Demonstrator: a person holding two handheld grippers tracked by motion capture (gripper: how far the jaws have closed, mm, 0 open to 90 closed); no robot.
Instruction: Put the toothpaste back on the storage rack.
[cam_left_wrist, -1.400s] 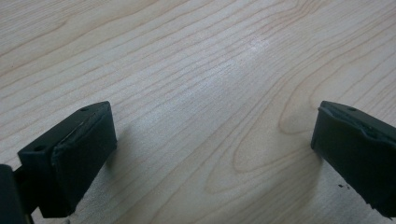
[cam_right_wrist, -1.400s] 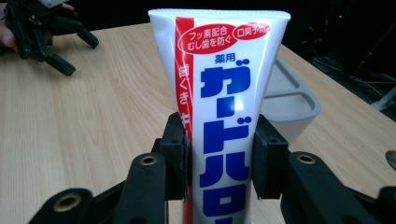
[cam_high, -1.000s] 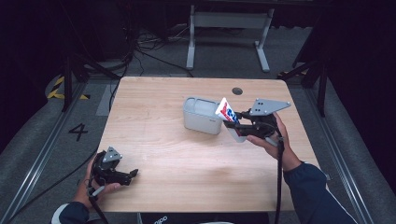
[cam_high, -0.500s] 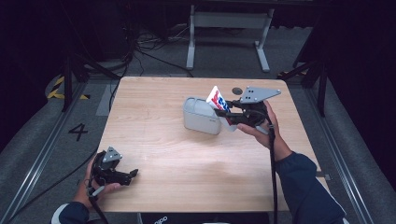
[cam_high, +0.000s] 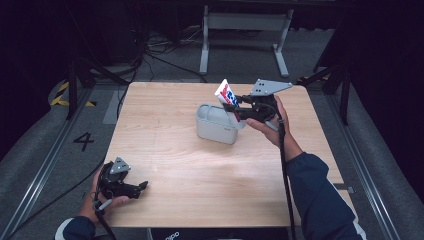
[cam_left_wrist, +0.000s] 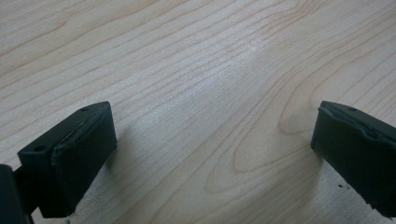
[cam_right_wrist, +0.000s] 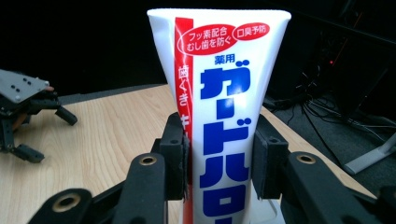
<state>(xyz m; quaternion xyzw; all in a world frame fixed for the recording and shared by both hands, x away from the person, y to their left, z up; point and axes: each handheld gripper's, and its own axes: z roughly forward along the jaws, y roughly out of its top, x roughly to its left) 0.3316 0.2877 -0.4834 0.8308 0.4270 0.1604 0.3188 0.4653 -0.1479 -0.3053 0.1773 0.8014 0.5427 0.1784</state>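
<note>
Over the grey bin (cam_high: 216, 124), right gripper (cam_right_wrist: 218, 151) jaws clamped on toothpaste tube (cam_right_wrist: 223, 116); left gripper (cam_left_wrist: 212, 149) jaws apart, empty.

The white toothpaste tube with blue letters (cam_high: 227, 95) sits between the right gripper's (cam_high: 234, 106) jaws, just above the grey plastic box (cam_high: 216, 127) on the wooden table (cam_high: 210, 175). The left gripper (cam_high: 137, 187) rests at the table's near left corner, well apart.

Wooden table (cam_high: 200, 180) bearing grey container (cam_high: 216, 131)
</note>
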